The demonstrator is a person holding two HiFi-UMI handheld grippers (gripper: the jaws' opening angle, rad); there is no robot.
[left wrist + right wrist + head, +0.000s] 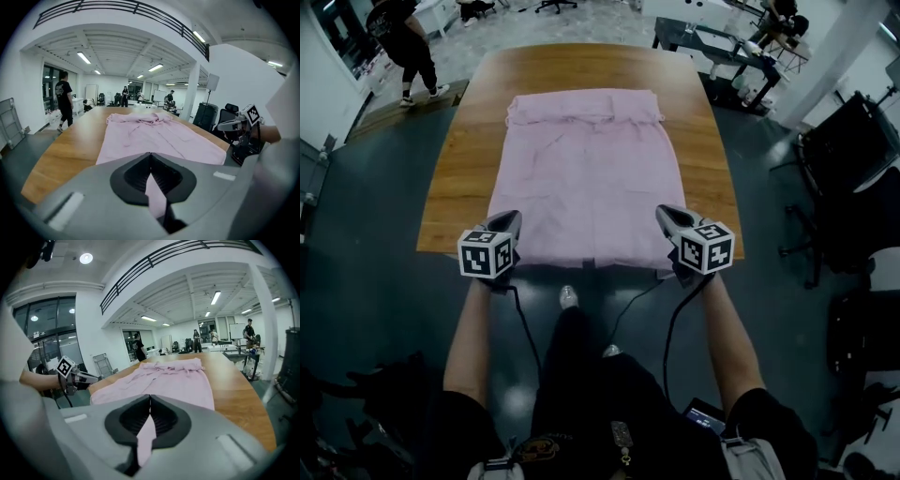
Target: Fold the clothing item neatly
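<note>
A pink garment (581,178) lies spread flat along a wooden table (459,178), its collar end at the far side. My left gripper (512,221) is at the garment's near left corner and my right gripper (664,216) at its near right corner, both at the table's near edge. In the left gripper view the jaws (150,155) are shut on a strip of pink cloth (157,199), with the garment (159,136) stretching away ahead. The right gripper view shows the same: jaws (150,399) shut on a pink fold (146,437) of the garment (178,380).
Black office chairs (853,159) stand right of the table, and desks (722,47) at the back right. A person in black (403,47) walks on the floor at the back left. Bare wood runs along both sides of the garment.
</note>
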